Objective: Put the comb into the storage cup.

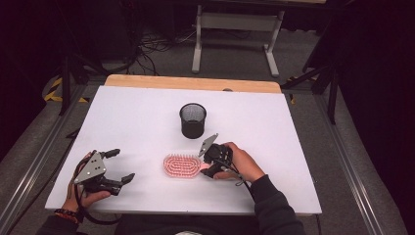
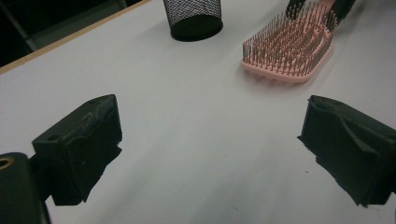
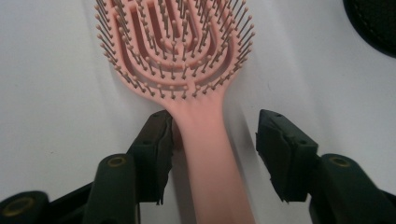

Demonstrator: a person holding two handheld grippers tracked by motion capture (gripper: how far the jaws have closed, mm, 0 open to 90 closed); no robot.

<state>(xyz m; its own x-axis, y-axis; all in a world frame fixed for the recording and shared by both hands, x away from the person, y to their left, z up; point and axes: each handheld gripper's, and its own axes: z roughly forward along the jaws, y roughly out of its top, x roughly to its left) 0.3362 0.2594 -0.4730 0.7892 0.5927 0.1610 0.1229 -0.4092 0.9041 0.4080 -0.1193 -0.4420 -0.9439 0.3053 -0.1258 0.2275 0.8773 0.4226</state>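
Hairbrush (image 1: 182, 166), pink, lies bristles-up flat on the white table (image 1: 147, 117), just 6 o'clock of the black mesh cup (image 1: 193, 120), handle pointing to 3 o'clock. High view: right tongs (image 1: 209, 164) sit at the handle end, hand low on the table; left tongs (image 1: 119, 166) rest near the 8 o'clock corner, jaws spread wide, nothing between them, well apart from the brush. Judgement: work is at the grasp stage; brush not yet lifted, cup appears empty, so pick-up and any placing are left. Left gripper view: left tongs (image 2: 210, 154) wide and empty over bare table; hairbrush (image 2: 289, 46) at 1 o'clock, mesh cup (image 2: 192, 18) at 12 o'clock, dark jaw tips of the other tongs at the brush's far end. Right gripper view: right tongs (image 3: 215, 154) straddle the hairbrush (image 3: 205, 140) handle, jaws at a middling gap; the jaw at 9 o'clock touches or nearly touches the handle, the jaw at 3 o'clock stands clear of it, so no firm grip yet. Writing: no brand, label or lettering readable on brush, cup or tongs.
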